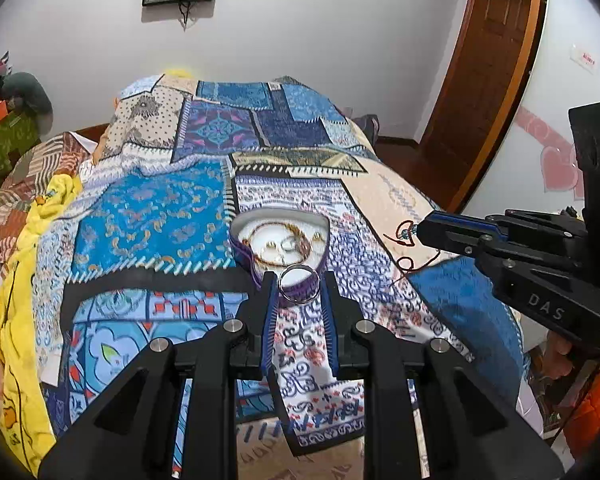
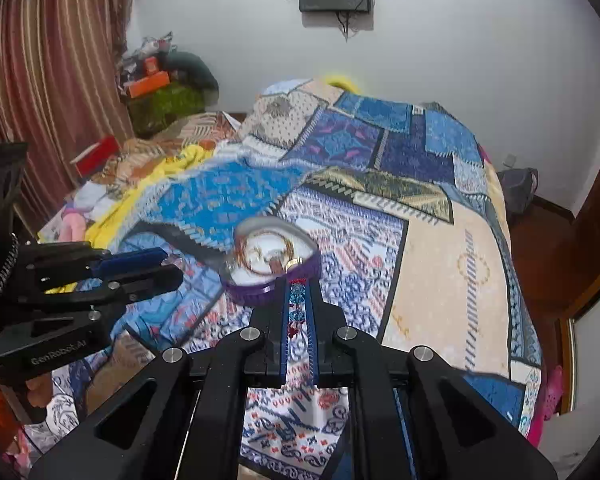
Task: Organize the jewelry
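A purple heart-shaped jewelry box (image 1: 284, 240) with a white inside sits on the patterned bedspread and holds several gold chains and rings. It also shows in the right wrist view (image 2: 272, 264). My left gripper (image 1: 299, 284) is shut on a silver bangle (image 1: 299, 283) just in front of the box. My right gripper (image 2: 298, 280) is shut on a beaded red-cord bracelet (image 2: 296, 304) near the box's front edge. In the left wrist view the cord (image 1: 406, 240) hangs from the right gripper's tip (image 1: 424, 230).
The patchwork bedspread (image 1: 160, 220) covers the bed. A yellow cloth (image 1: 24, 280) lies at the left edge. Clutter and boxes (image 2: 156, 84) stand at the far left by the curtain. A wooden door (image 1: 480, 80) is to the right.
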The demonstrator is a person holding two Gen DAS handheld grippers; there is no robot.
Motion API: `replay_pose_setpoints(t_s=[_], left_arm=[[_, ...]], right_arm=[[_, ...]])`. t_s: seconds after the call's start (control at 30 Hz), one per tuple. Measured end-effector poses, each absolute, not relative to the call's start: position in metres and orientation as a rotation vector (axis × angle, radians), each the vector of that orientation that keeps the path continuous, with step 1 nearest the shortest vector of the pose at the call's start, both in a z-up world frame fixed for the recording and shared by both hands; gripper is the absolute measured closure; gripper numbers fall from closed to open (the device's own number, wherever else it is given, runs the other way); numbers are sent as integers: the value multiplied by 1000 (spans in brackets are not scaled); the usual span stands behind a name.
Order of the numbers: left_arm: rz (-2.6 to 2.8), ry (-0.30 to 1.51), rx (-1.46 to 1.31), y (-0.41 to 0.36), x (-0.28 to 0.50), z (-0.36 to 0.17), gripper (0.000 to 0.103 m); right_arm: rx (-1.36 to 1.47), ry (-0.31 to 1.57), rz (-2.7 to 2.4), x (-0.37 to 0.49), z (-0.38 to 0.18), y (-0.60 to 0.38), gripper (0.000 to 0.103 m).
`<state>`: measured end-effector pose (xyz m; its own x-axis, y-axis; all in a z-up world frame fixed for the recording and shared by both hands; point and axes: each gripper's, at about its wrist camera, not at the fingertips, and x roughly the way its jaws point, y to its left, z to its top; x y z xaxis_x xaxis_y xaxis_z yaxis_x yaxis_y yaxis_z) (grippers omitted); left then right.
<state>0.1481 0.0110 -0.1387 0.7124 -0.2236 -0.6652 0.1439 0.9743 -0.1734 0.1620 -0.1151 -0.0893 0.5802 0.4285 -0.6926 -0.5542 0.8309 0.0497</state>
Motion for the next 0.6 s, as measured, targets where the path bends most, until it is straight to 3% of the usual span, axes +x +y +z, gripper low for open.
replay_pose_setpoints(t_s=[0.6], left_arm=[[-186, 731, -109, 30, 193, -140, 83]], right_arm=[[-153, 696, 630, 191, -66, -89, 96]])
